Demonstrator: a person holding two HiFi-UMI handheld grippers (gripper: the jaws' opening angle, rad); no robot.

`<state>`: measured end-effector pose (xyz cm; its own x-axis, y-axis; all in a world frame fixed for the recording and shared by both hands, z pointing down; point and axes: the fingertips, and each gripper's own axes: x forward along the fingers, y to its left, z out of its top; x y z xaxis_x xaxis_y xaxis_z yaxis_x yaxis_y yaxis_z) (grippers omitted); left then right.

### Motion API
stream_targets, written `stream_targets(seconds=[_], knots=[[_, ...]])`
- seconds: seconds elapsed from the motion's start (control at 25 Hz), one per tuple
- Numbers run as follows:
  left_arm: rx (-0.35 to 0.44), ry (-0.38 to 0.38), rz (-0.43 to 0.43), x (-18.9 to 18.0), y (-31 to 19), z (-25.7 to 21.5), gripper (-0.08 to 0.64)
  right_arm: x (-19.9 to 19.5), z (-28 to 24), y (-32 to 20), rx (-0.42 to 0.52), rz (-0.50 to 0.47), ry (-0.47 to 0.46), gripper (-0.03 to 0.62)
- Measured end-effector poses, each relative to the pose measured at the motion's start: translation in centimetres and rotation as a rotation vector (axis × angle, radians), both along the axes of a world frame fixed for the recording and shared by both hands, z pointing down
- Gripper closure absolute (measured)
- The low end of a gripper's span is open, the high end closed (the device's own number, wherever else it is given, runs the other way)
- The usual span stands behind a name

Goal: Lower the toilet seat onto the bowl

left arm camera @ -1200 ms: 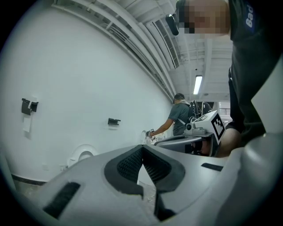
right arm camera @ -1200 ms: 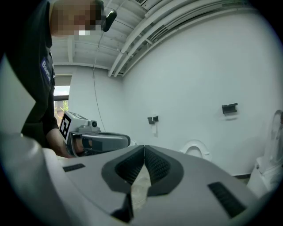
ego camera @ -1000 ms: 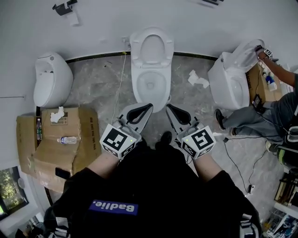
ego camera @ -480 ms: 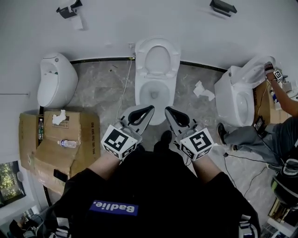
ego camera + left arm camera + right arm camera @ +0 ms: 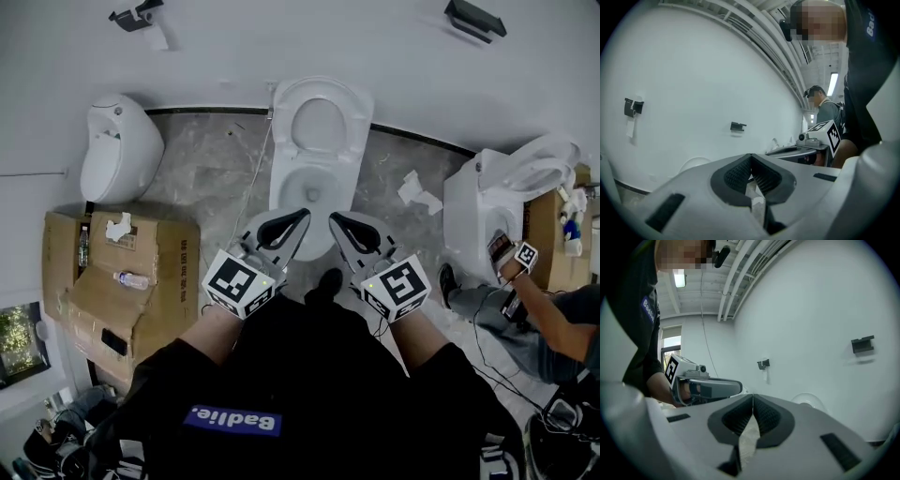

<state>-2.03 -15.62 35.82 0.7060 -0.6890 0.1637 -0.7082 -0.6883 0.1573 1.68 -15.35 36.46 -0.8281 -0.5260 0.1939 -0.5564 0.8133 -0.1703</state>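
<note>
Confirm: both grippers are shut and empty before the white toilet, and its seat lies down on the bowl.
No: the head view shows the white oval toilet seat standing raised, not down on the white ceramic bowl. The left gripper and right gripper are indeed shut and empty before it.

Count on inspection: three white ceramic fixtures [image 5: 314,141] [image 5: 120,145] [image 5: 487,211], two hand-held grippers [image 5: 302,215] [image 5: 334,218], two wall brackets [image 5: 139,13] [image 5: 474,19], one plastic bottle [image 5: 131,278].
</note>
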Motion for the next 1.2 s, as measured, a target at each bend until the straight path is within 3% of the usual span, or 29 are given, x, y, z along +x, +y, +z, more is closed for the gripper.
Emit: stream_targets(seconds=[0.28, 0.72, 1.2], knots=[[0.003, -0.008, -0.001, 0.0, -3.7, 0.4, 0.543, -0.2, 0.7, -3.3, -0.018, 0.003, -0.004, 0.565], [0.012, -0.063, 0.030, -3.5, -11.1, 2.1, 0.541, -2.9, 1.4, -8.0, -0.045, 0.090, 0.000, 0.565], [0.039, -0.173, -0.003, -6.2, -20.1, 6.3, 0.540, -3.9, 3.1, -11.6, -0.061, 0.144, -0.019, 0.565]])
